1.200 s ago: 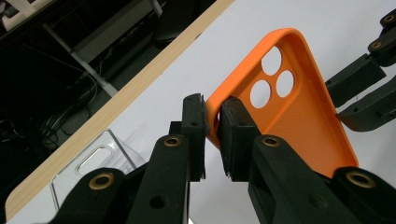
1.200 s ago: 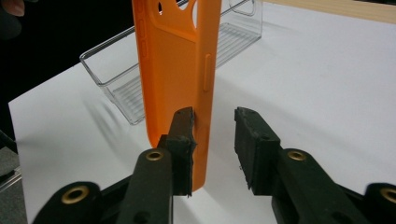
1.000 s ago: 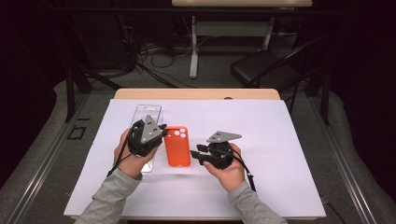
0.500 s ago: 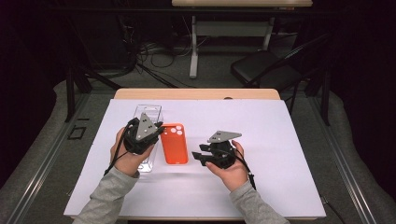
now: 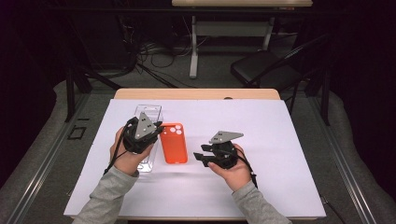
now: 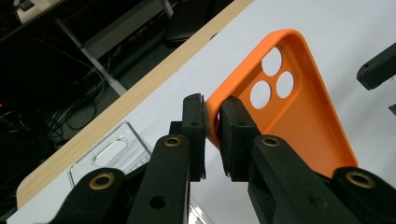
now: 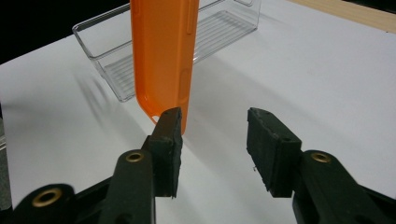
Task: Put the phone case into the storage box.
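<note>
Orange phone case [image 5: 173, 143] lies on the white table [image 5: 289, 140] in the high view, just right of the clear tray [image 5: 148, 114]; the left gripper [image 5: 156, 130] hides its edge. In the left gripper view, closed jaws pinch only the case's thin rim, so it may slip. In the right gripper view, the right gripper [image 7: 212, 135] has just been opening, holding nothing; its near jaw could knock the case.
</note>
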A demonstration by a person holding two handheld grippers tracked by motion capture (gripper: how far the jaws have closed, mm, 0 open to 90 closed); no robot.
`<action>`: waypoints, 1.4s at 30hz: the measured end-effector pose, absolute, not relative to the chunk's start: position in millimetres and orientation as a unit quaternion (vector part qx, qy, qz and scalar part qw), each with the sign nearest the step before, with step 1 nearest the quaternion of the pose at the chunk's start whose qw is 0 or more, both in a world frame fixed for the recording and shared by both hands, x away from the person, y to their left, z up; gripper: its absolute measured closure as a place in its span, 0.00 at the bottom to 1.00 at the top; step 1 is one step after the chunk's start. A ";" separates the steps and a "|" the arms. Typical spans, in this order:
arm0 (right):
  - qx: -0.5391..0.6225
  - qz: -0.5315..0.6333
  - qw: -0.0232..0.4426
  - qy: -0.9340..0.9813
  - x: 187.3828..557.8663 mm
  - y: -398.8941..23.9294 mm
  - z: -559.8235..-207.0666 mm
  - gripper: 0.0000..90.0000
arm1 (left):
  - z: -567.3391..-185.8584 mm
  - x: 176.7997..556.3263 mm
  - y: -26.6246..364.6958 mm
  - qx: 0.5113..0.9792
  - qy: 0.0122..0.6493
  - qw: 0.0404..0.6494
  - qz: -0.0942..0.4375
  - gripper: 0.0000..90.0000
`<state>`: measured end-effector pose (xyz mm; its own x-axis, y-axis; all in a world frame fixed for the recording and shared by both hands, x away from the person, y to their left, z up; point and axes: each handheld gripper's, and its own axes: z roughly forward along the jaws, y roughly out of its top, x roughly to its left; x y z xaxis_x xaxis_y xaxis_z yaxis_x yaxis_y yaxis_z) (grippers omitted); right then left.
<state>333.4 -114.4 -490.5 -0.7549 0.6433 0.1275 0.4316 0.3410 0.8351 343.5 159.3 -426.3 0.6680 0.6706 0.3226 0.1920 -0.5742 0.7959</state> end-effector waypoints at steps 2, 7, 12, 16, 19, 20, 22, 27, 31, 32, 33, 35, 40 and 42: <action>0.330 0.472 0.126 0.808 332.1 -116.0 -488.7 0.58 | -425.8 343.4 159.5 0.830 0.259 0.381 0.314 0.91; 0.331 0.473 0.124 0.807 332.3 -118.6 -487.8 0.54 | -425.4 343.8 159.5 0.828 0.259 0.385 0.314 0.91; 0.344 0.466 0.123 0.806 332.3 -121.2 -487.9 0.47 | -425.3 344.6 159.3 0.828 0.259 0.388 0.311 0.91; 0.346 0.469 0.129 0.802 332.0 -121.8 -487.9 0.39 | -425.8 344.9 158.7 0.829 0.258 0.387 0.310 0.91; 0.338 0.470 0.133 0.804 331.2 -120.6 -487.5 0.32 | -426.1 344.6 158.6 0.829 0.258 0.388 0.310 0.91; 0.338 0.470 0.133 0.804 331.2 -120.6 -487.5 0.32 | -426.1 344.6 158.7 0.828 0.258 0.388 0.310 0.91; 0.336 0.468 0.136 0.806 330.7 -118.4 -488.4 0.25 | -426.2 344.4 158.9 0.828 0.258 0.390 0.310 0.91; 0.337 0.469 0.134 0.805 330.3 -117.1 -489.2 0.19 | -426.3 343.9 158.8 0.828 0.258 0.391 0.309 0.91; 0.355 0.473 0.133 0.795 330.4 -117.7 -488.4 0.16 | -425.8 343.6 159.0 0.827 0.255 0.393 0.310 0.91; 0.358 0.471 0.135 0.795 330.5 -118.2 -488.3 0.16 | -425.7 343.5 159.3 0.826 0.255 0.394 0.310 0.91; 0.358 0.471 0.135 0.795 330.5 -118.2 -488.3 0.16 | -425.6 343.4 159.5 0.825 0.256 0.398 0.310 0.91; 0.364 0.473 0.132 0.792 330.0 -119.0 -488.1 0.15 | -425.2 343.1 160.0 0.823 0.255 0.402 0.309 0.91; 0.367 0.480 0.127 0.786 329.7 -121.2 -486.5 0.12 | -425.2 342.8 160.2 0.822 0.252 0.404 0.312 0.91; 0.367 0.479 0.129 0.787 330.1 -121.5 -487.1 0.09 | -425.6 343.1 160.6 0.823 0.251 0.404 0.312 0.91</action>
